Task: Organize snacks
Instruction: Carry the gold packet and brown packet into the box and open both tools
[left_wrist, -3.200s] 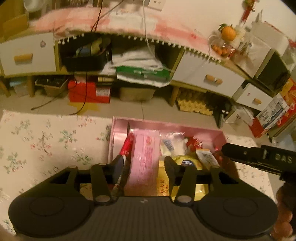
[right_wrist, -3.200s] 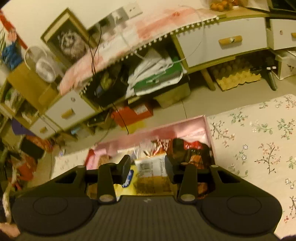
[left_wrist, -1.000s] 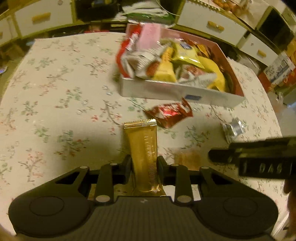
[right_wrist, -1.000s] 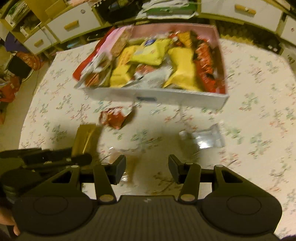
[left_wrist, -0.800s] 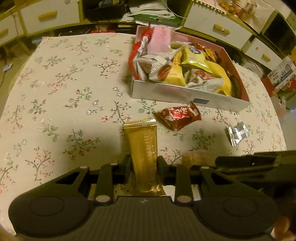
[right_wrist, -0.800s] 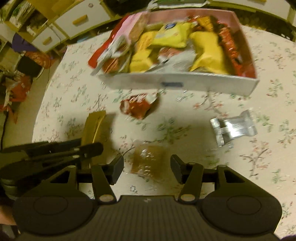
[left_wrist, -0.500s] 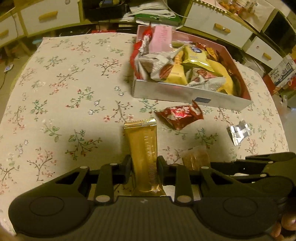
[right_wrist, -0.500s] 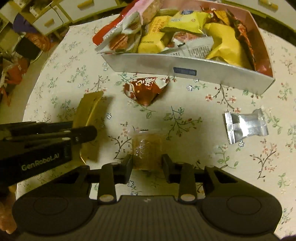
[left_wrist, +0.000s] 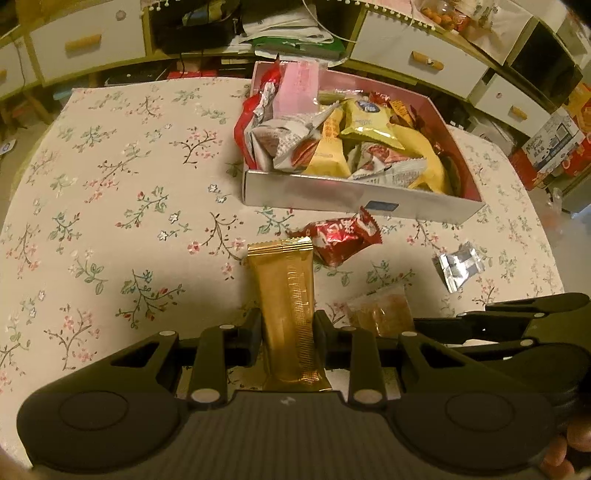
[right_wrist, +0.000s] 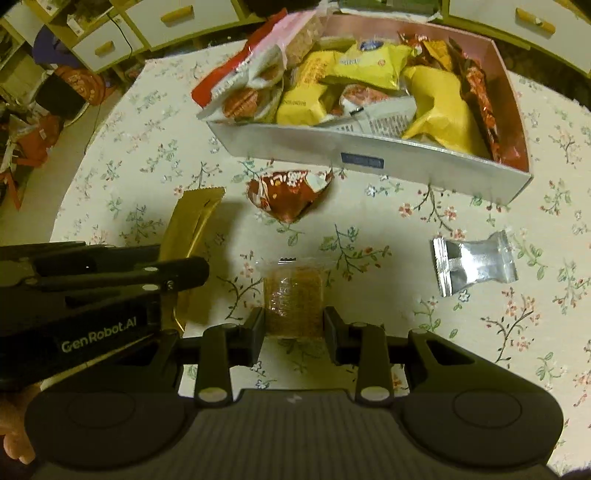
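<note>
The left gripper (left_wrist: 287, 334) is closed on a long gold bar wrapper (left_wrist: 286, 295), its two fingers pressing the wrapper's sides near the lower end, so the bar runs from the jaws toward twelve o'clock in the left wrist view. The right gripper (right_wrist: 293, 330) has just been closing, and its jaws now pinch a small clear packet holding a brown square snack (right_wrist: 293, 295); the pads touch both edges of the packet, which lies flat on the floral tablecloth (right_wrist: 388, 229).

In the right wrist view, the snack box (right_wrist: 369, 157) sits at about twelve o'clock from that gripper (silver on the outside, pink on the inside) and is heaped with yellow, white and red packets. A red crumpled wrapper (right_wrist: 288, 192) lies on the cloth just in front of the box's near wall, roughly at twelve o'clock from the clear packet. A silver foil packet (right_wrist: 474, 262) lies alone at about two o'clock, well apart from the others. The gold bar appears at ten o'clock there, beside the left tool's black body, which bears white lettering. White drawers with wooden handles (left_wrist: 83, 37) line the room's far edge.
</note>
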